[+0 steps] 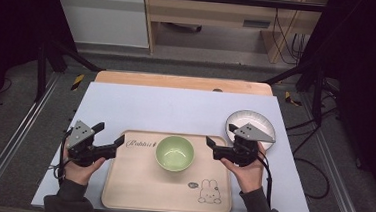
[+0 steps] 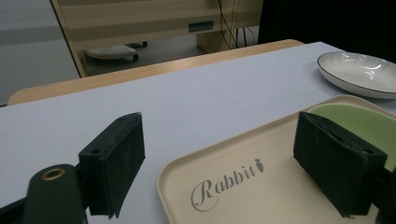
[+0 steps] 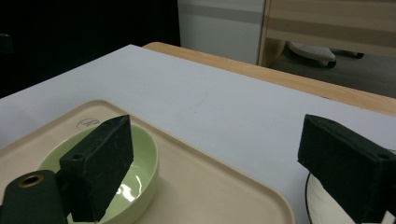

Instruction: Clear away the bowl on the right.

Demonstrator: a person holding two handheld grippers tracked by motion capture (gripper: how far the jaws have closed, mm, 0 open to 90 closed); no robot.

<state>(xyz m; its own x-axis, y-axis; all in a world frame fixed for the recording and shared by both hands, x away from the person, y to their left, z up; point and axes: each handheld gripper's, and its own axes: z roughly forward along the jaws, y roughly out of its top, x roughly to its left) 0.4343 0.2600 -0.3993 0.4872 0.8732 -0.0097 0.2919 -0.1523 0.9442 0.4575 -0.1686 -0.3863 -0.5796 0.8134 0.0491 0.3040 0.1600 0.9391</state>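
Observation:
A beige tray printed with "Rabbit" and a rabbit drawing lies at the table's near middle. A green bowl stands empty on its far half. My left gripper is open at the tray's far-left corner, its jaws straddling the rim with nothing between them. My right gripper is open at the tray's far-right corner. A white plate with a dark rim sits just behind it. The left gripper view has its gripper over the tray, with bowl and plate to the right. The right gripper view has its gripper, bowl and tray.
A pale mat covers the wooden table; its far half is bare. A black frame post stands left and another post right of the table. Cabinets and cables lie beyond the far edge.

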